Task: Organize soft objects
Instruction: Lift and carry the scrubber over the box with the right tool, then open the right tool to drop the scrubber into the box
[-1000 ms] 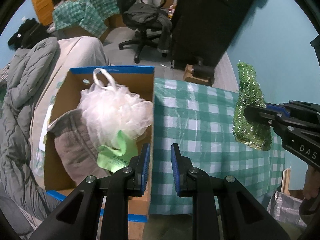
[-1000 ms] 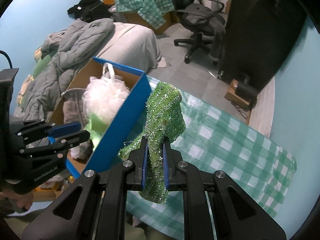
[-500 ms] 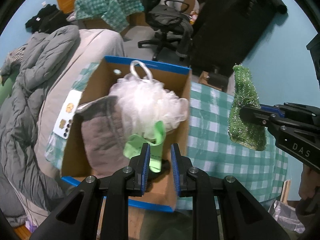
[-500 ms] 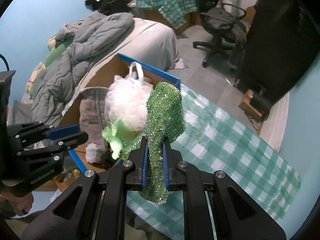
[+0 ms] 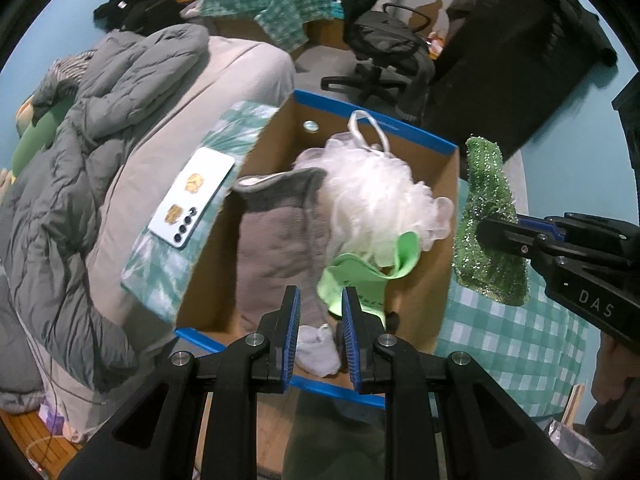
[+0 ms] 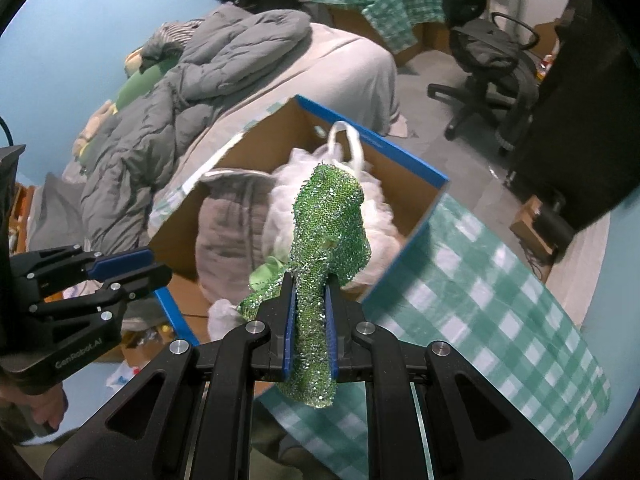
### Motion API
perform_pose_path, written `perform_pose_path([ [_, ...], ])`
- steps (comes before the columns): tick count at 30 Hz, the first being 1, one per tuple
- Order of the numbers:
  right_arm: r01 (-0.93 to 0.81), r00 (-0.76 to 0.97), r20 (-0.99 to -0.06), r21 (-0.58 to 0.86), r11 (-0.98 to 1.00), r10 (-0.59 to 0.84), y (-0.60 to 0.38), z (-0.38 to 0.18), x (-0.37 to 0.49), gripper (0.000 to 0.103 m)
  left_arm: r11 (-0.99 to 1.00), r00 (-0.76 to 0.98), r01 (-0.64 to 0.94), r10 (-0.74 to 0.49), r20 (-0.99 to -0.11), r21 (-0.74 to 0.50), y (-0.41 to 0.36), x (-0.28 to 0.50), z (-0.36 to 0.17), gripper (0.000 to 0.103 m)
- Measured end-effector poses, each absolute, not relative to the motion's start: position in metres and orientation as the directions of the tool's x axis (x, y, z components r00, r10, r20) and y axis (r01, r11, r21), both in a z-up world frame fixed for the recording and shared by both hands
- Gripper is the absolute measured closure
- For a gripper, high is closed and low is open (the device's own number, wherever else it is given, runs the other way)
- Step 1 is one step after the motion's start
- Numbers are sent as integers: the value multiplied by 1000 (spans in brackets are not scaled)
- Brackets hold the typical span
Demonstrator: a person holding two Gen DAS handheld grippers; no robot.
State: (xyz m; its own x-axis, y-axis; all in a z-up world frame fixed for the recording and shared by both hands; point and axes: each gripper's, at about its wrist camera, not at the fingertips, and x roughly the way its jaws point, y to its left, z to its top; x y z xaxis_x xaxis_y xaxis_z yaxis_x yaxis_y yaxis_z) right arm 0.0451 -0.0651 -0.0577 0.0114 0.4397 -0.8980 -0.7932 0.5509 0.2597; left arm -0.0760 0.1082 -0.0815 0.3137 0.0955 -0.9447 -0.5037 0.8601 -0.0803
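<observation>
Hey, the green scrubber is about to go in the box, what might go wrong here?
1. The box is already heaped: the white pouf rises about to its rim, so the scrubber may land on top and roll out.
2. The right gripper pinches only the scrubber's lower part; the floppy top could catch on the blue rim.
3. A phone lies just beside the box; nudging the box might push it off.
</observation>
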Motion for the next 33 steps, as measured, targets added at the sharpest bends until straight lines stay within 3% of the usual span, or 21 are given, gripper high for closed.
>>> perform_pose_path([
  [20,-833,-114,-916,299,466,384,-17,-96,14,92,813,264,-579,115,-958,-62,137,-100,-96,82],
  [24,-833,-135,-923,303,464,361,-14,-104,11,84,801,227,-598,137,-964,-27,139,-101,-100,76],
  [31,-829,-130,-917,309,466,378,-19,-100,10,55,781,235,-623,137,-962,-40,144,-109,-99,66],
  [33,-827,-114,-917,301,475,382,-22,-97,12,55,781,234,-624,141,-962,-37,144,-110,-97,66],
])
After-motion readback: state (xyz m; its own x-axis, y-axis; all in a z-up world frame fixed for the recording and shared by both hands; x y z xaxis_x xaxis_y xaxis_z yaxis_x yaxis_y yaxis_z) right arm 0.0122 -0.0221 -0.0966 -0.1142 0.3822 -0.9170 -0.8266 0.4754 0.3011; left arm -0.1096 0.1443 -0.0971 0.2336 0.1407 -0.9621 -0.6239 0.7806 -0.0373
